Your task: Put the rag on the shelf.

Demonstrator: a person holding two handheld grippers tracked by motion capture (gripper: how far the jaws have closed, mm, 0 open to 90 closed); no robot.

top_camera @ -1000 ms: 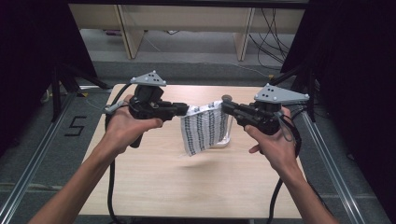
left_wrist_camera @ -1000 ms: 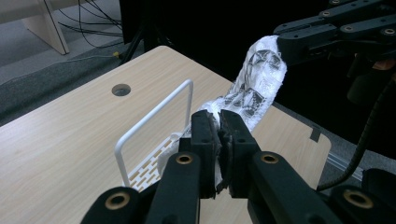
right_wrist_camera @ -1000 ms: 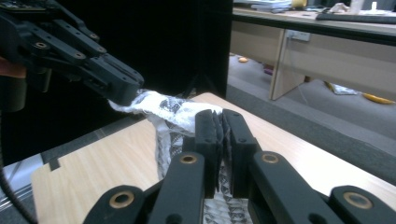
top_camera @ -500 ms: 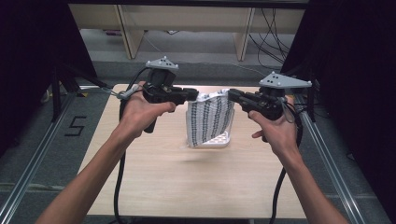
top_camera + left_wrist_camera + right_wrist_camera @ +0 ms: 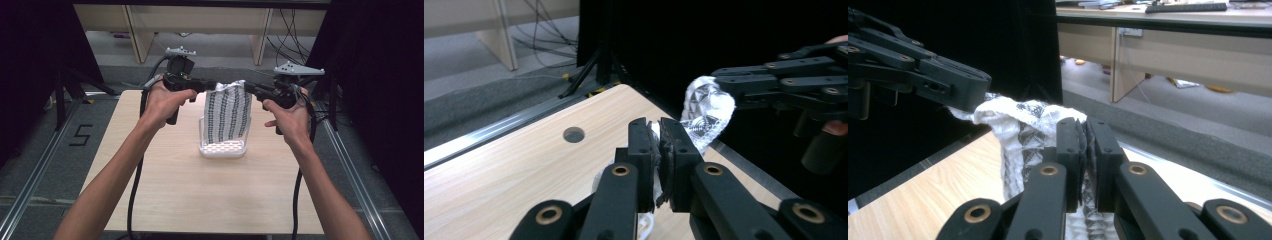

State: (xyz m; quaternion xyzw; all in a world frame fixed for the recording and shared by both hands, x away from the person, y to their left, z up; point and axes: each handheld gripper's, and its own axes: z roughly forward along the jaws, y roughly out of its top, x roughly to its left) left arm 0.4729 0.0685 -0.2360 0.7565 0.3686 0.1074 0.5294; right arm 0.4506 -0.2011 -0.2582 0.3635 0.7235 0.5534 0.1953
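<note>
Cloth (image 5: 228,116), white with dark patterned stripes, hangs limp over a perforated white basket (image 5: 222,148); left gripper (image 5: 212,86) and right gripper (image 5: 248,88) pinch its top corners, now raised higher.

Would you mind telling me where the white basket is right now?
In the high view, the white basket sits on the wooden table near its middle, directly beneath the patterned cloth hanging between the left gripper and right gripper.

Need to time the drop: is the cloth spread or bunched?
Spread: the cloth hangs flat between left gripper and right gripper, above the basket.
</note>
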